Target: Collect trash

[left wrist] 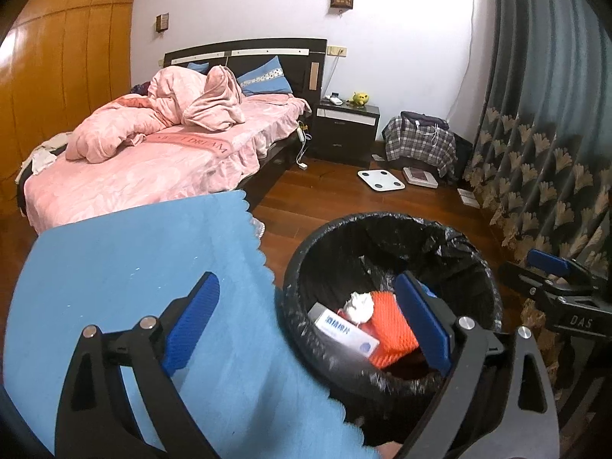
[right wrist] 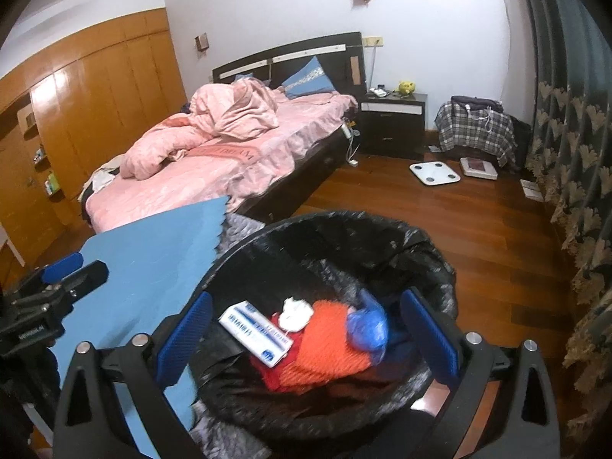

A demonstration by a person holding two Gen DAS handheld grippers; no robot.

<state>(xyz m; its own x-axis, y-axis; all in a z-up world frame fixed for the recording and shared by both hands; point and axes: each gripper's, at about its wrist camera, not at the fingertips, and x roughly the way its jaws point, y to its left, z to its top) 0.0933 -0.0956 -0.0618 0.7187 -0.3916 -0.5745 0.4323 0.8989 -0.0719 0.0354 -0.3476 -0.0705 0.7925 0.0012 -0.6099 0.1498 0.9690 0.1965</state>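
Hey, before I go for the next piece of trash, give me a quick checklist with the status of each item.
1. Left gripper jaws open and empty: ok.
2. Right gripper jaws open and empty: ok.
3. Crumpled blue plastic piece inside the black-lined round trash bin: ok.
4. White and blue carton, white tissue wad and orange mesh wrap lying inside the bin: ok.
5. Black liner still folded over the rim: ok on the far side, near side cannot tell.
6. More trash left on the blue foam mat: none seen, though part is hidden.
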